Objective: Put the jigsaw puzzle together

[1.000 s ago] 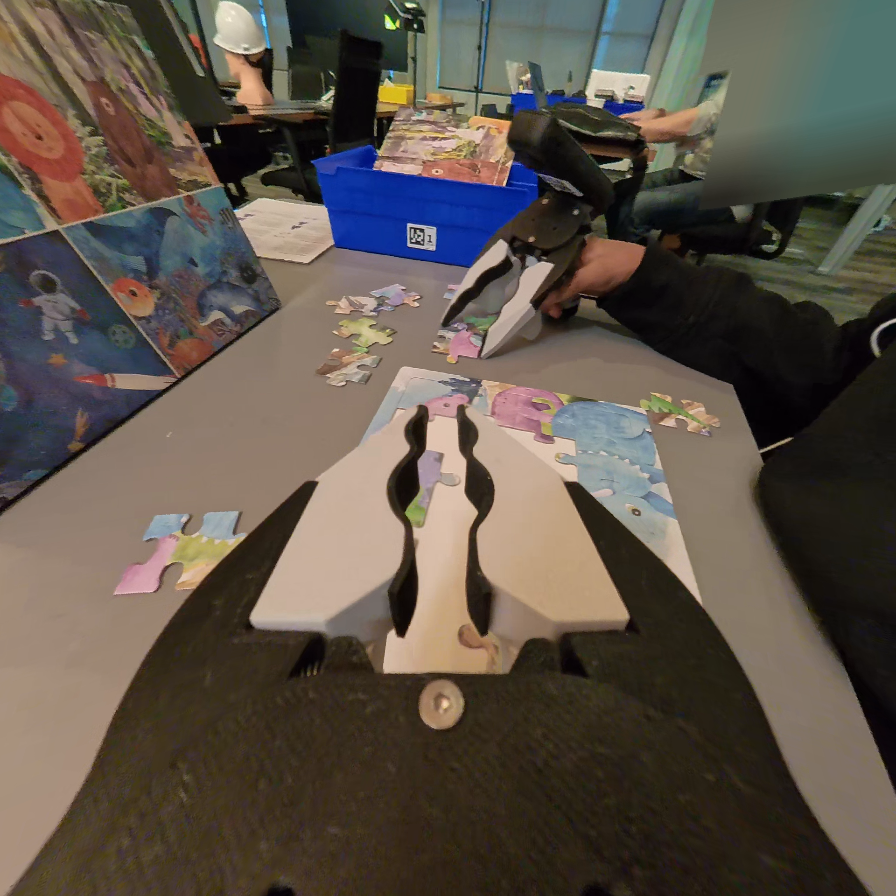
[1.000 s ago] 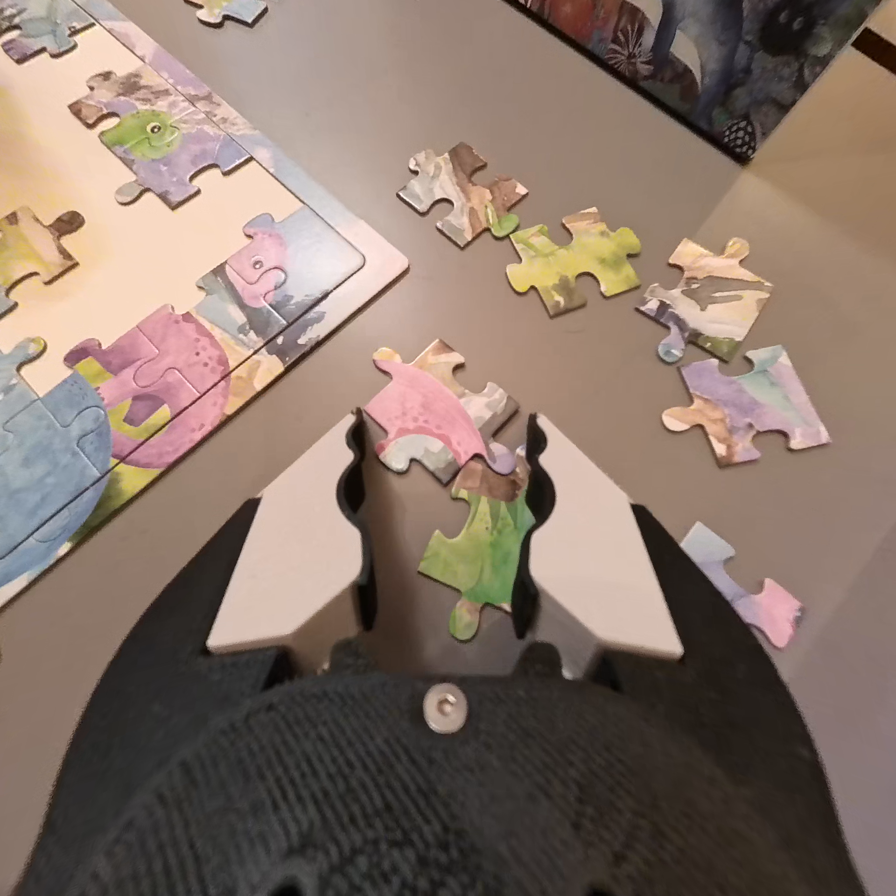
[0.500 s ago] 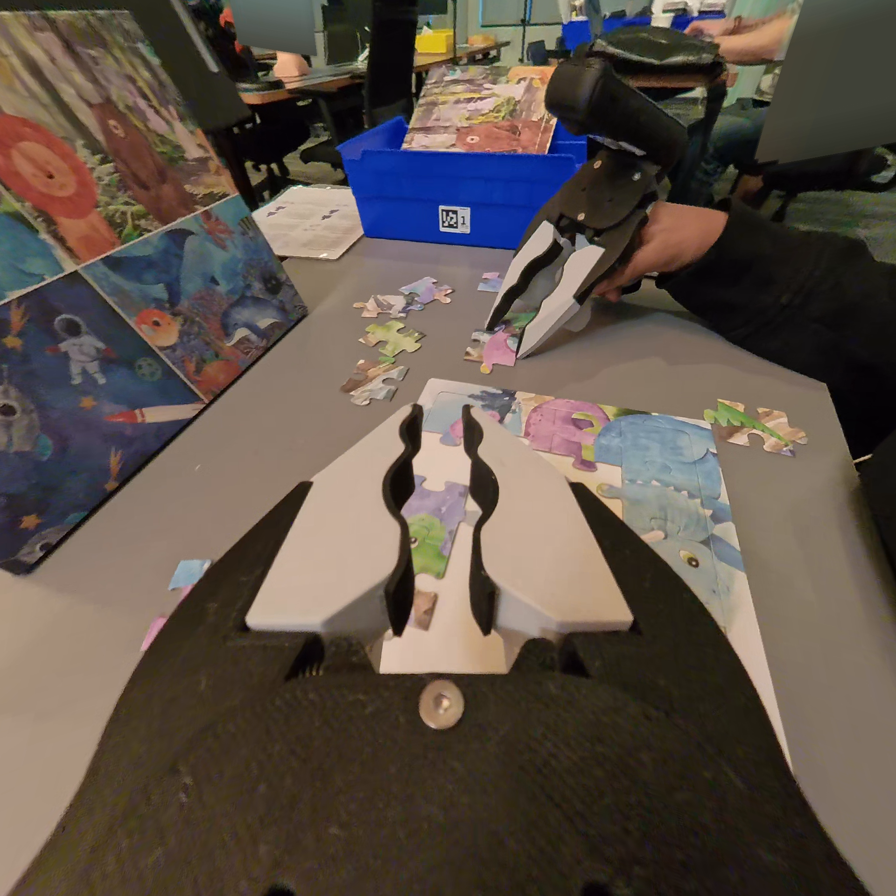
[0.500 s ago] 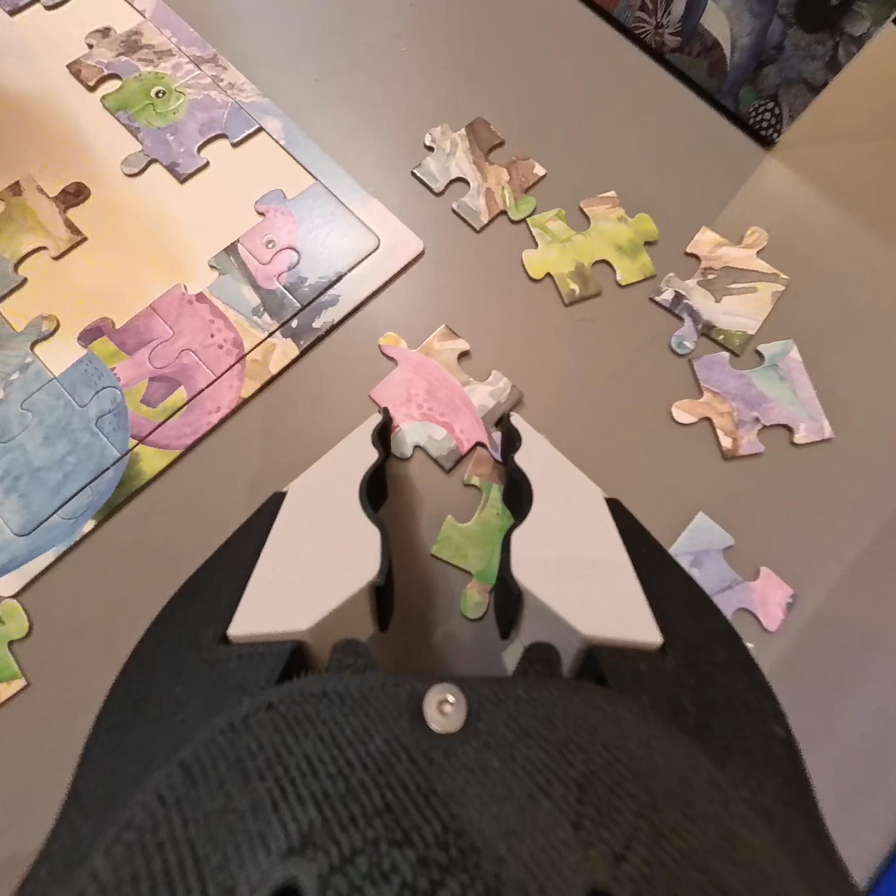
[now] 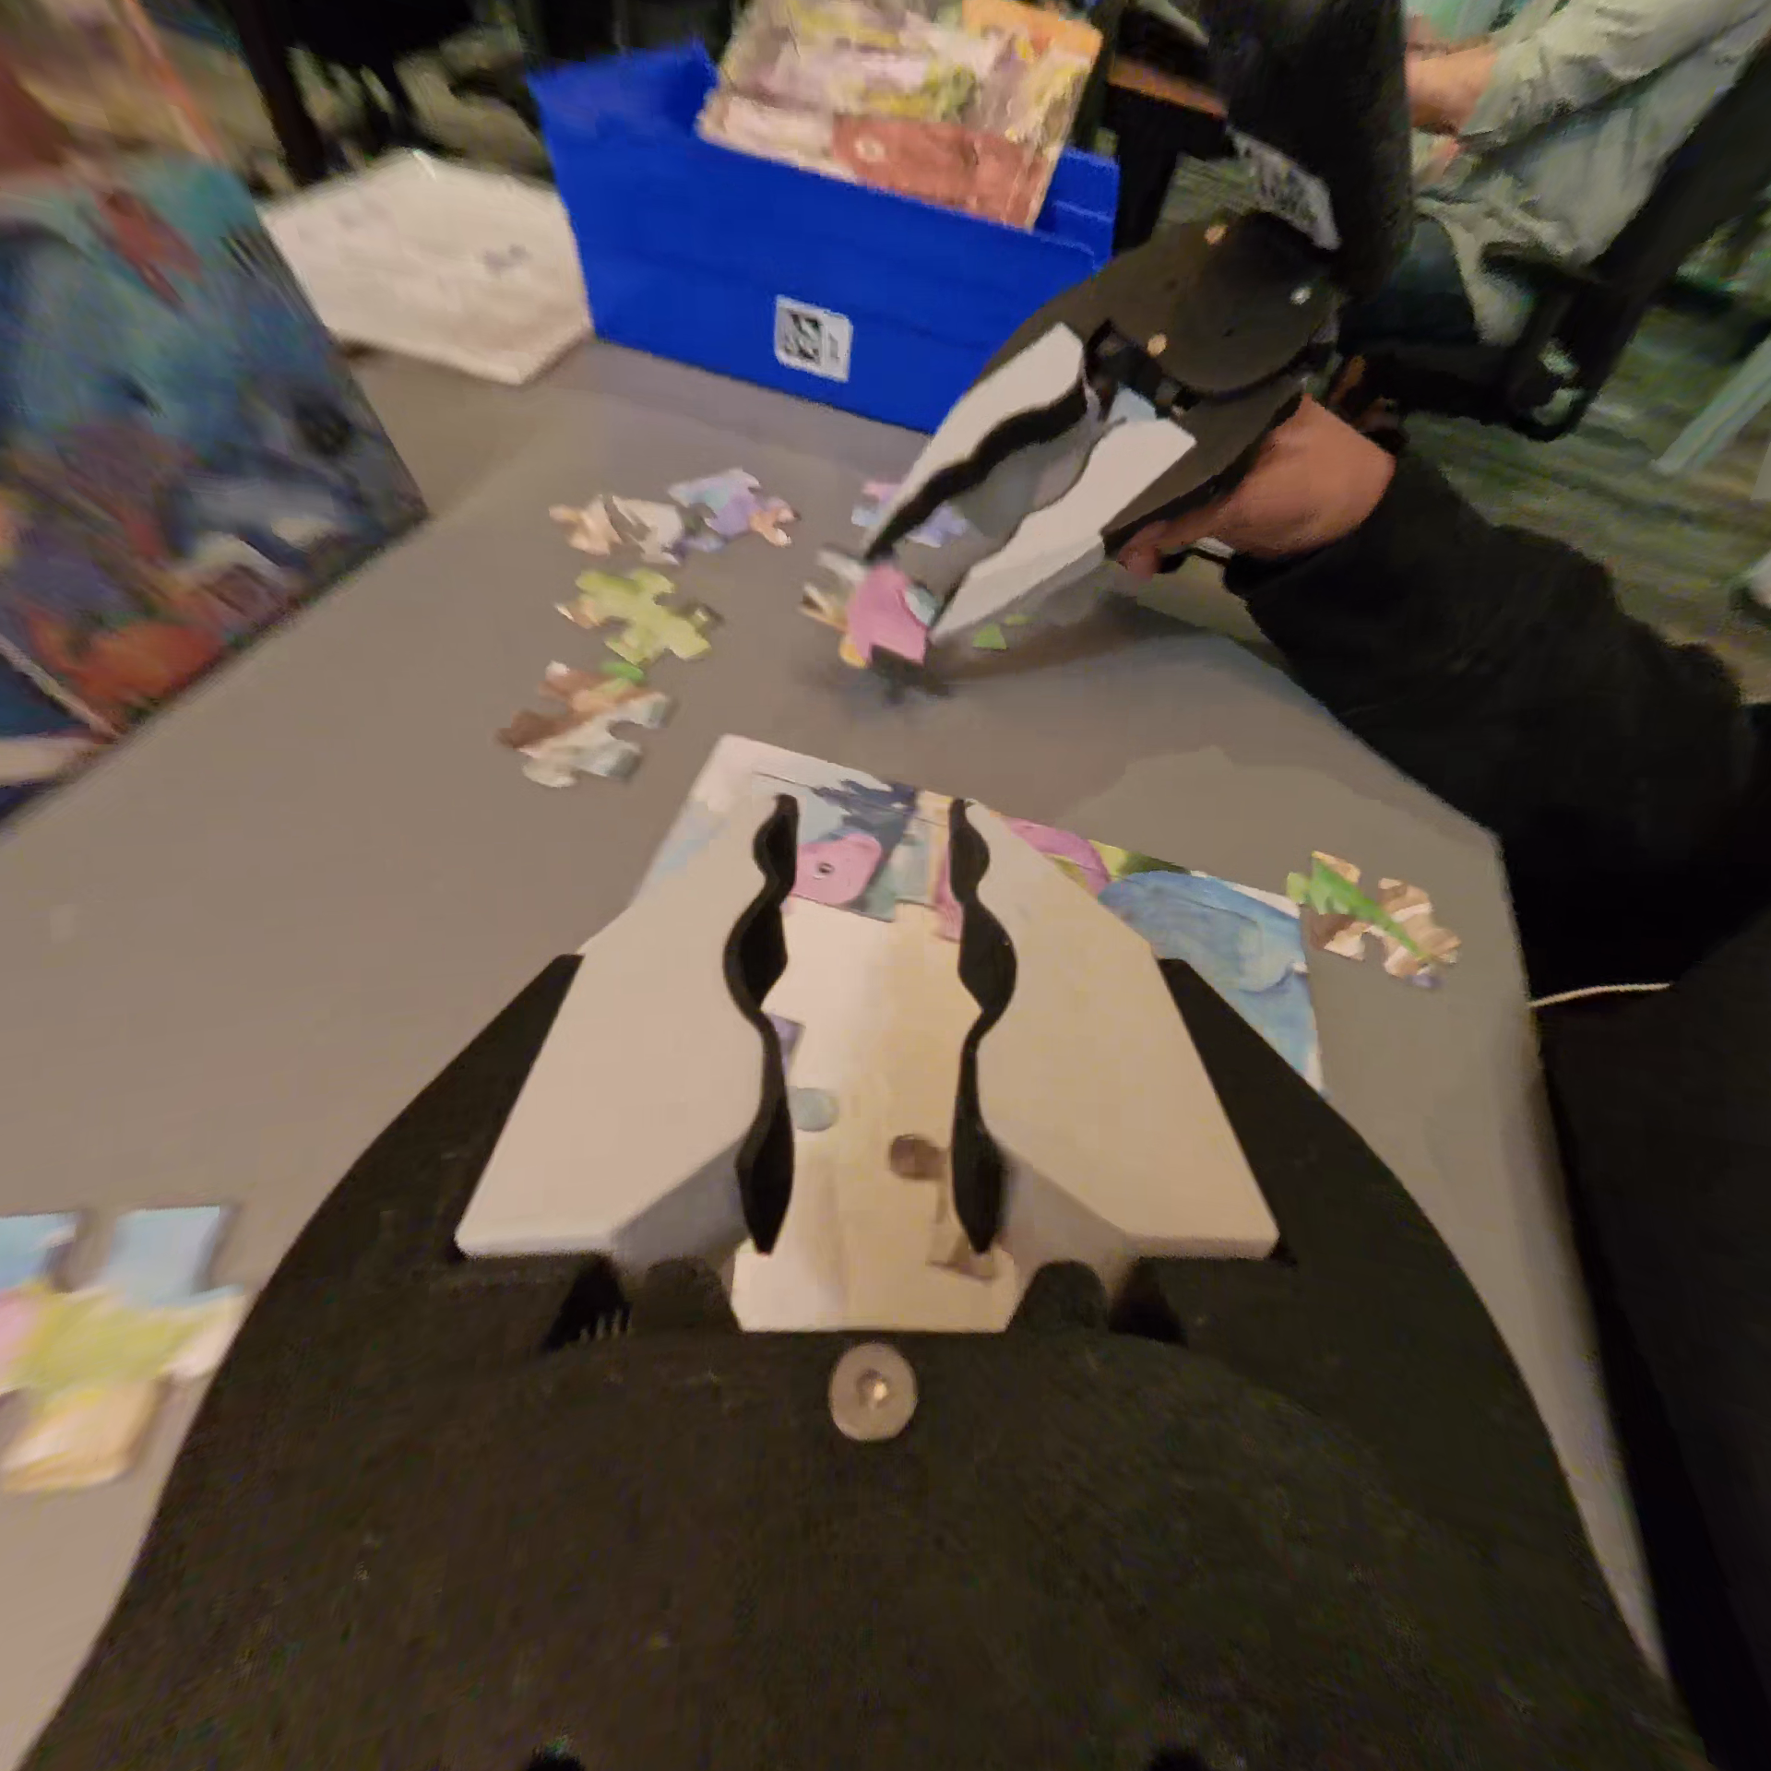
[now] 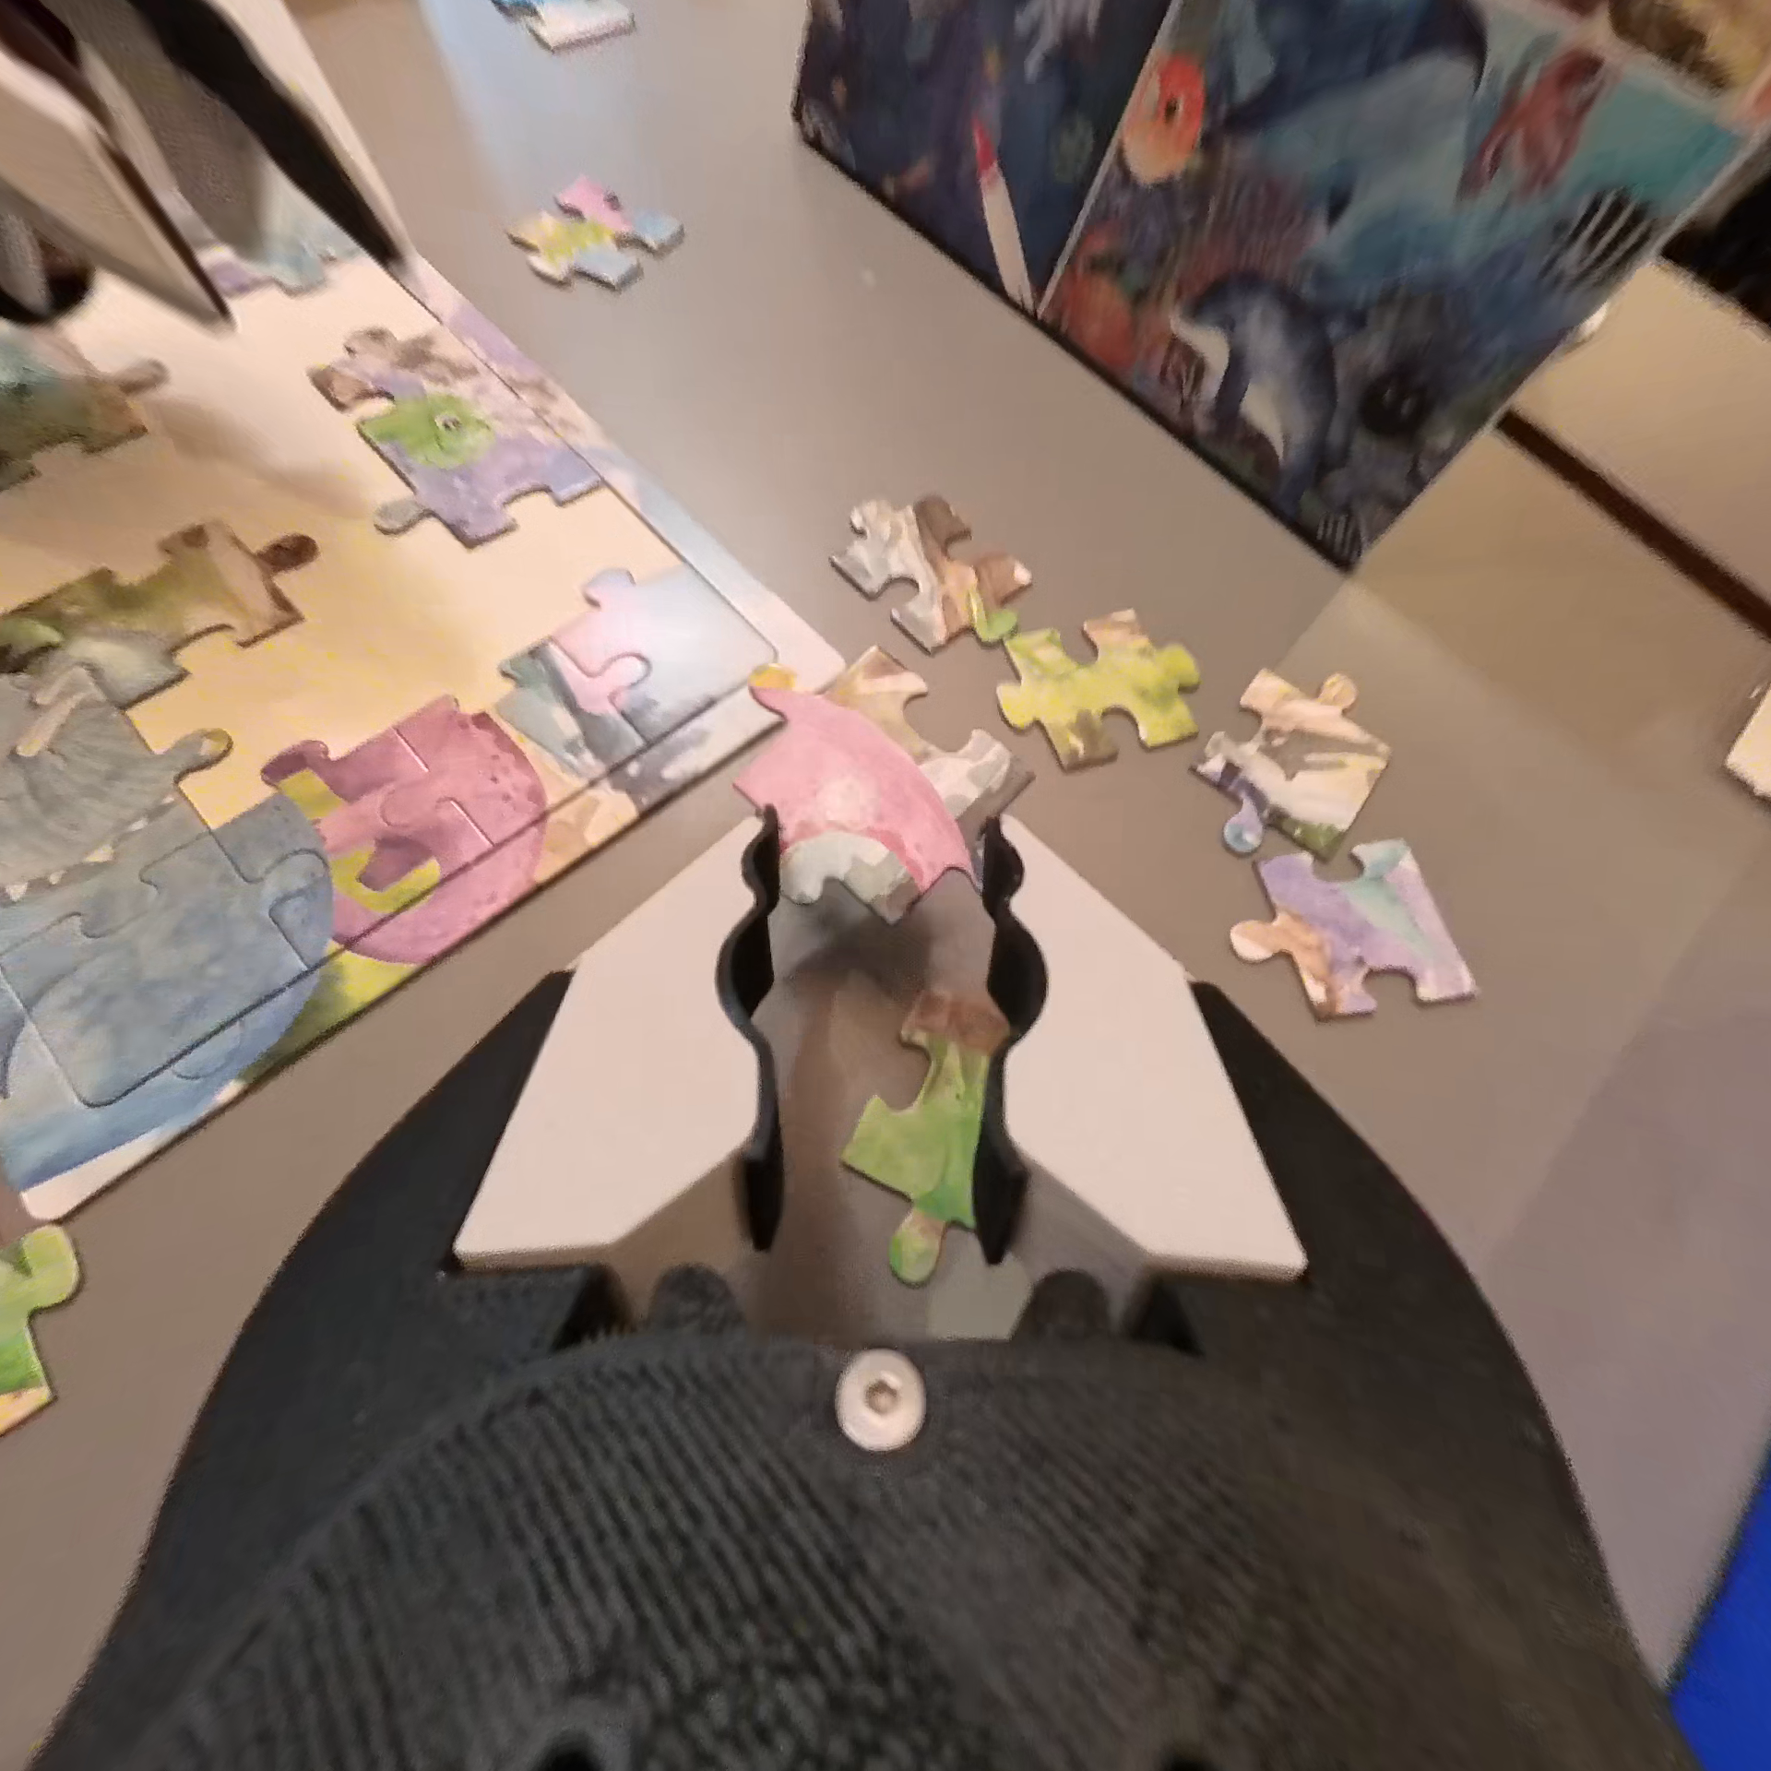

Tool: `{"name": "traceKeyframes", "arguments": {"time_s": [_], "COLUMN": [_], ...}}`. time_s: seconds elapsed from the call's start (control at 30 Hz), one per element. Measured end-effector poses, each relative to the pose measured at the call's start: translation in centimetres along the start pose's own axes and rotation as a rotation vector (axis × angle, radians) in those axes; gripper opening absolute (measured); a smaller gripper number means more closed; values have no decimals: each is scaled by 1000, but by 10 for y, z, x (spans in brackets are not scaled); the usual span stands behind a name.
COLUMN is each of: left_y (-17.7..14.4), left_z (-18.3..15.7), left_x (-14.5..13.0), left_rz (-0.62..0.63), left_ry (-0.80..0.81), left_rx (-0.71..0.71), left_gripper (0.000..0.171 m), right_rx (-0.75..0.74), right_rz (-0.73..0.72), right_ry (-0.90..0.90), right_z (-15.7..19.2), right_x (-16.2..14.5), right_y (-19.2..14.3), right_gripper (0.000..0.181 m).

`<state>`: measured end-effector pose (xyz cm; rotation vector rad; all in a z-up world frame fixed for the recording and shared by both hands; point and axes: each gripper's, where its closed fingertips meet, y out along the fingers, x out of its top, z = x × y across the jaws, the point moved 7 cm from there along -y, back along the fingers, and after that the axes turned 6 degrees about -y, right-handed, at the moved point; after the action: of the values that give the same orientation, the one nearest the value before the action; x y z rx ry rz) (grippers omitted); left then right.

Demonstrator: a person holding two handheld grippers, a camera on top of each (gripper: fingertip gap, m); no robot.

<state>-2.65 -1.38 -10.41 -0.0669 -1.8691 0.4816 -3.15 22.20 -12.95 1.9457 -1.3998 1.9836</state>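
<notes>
Right gripper: pink puzzle piece is being pinched at the fingertips and raised just beside the puzzle board corner, presumably for fitting. Left gripper: being held parted, empty, over the board.

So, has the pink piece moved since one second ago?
Yes. The right gripper has raised the pink piece off the table; it now sits nearer the puzzle board's corner, while the green piece stays flat below.
</notes>
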Motion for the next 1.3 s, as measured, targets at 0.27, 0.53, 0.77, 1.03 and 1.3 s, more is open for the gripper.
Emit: {"name": "traceKeyframes", "arguments": {"time_s": [0.27,0.53,0.77,1.03,1.3], "left_y": [35,37,29,29,29], "left_z": [-14,-16,-1,1,4], "left_x": [7,4,0,-2,-4], "left_rz": [-38,-130,-180,-175,-162], "left_ry": [-189,-498,-637,-648,-643], "left_rx": [-171,-420,-472,-475,-451], "left_gripper": [35,38,14,5,0], "right_rx": [30,38,52,61,66], "right_rz": [-248,-336,-314,-322,-330], "right_ry": [-171,-291,-303,-317,-320], "right_z": [26,54,58,60,62], "right_x": [38,61,60,60,61], "right_y": [-13,-7,-2,-4,-3], "right_gripper": [41,41,41,25,25]}}
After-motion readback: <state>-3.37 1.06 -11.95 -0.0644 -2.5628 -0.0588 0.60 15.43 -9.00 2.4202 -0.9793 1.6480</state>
